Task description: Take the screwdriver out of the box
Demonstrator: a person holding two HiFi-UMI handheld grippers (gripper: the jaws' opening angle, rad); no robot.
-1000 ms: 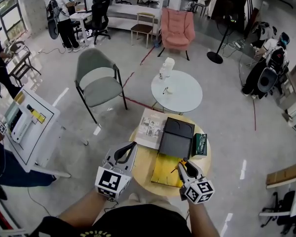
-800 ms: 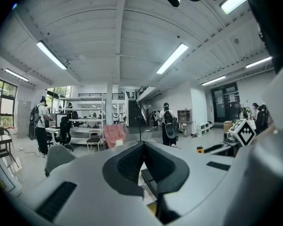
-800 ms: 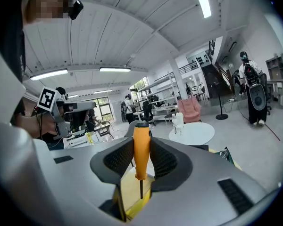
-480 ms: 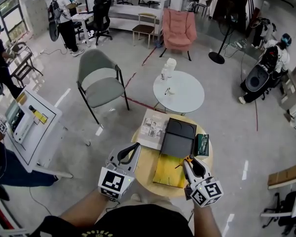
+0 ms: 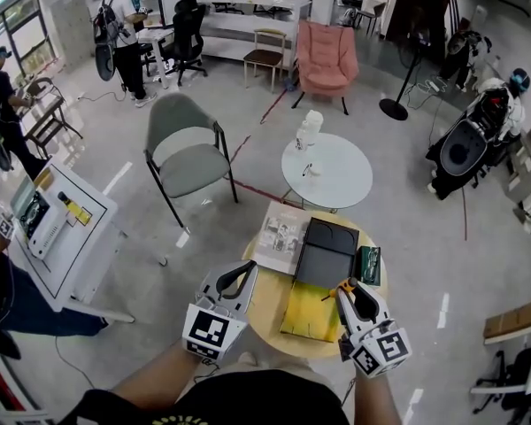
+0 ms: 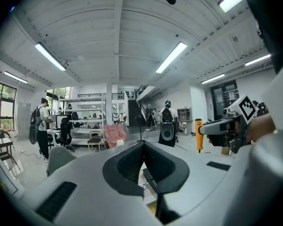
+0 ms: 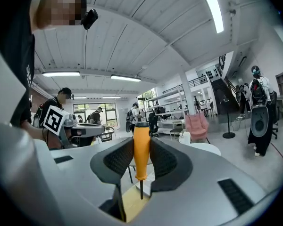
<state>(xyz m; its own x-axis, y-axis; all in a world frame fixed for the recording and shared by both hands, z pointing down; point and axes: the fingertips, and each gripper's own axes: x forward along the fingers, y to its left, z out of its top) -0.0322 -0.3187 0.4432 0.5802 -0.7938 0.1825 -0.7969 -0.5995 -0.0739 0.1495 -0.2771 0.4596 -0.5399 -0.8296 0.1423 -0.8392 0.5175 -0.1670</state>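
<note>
The right gripper (image 7: 141, 147) is clamping its two jaws on the orange plastic handle of the screwdriver (image 7: 141, 155). It is holding the tool upright, with the thin dark shaft pointing down. The left gripper (image 6: 142, 144) is hovering to the left with its jaws pressed together and nothing between them. In the head view the right gripper (image 5: 344, 287) is carrying the screwdriver (image 5: 334, 292) above the near right edge of the open black box (image 5: 324, 253). The box's yellow inner half is lying nearest the person, and the tool's tip seems to be hanging clear of it. The left gripper (image 5: 244, 275) is hanging over the near left edge of the round wooden table (image 5: 267, 301). The box is resting on this table, with a printed booklet (image 5: 280, 235) lying just left of it. A round white table (image 5: 329, 173) is standing farther off, with a grey chair (image 5: 188, 156) to its left.
</note>
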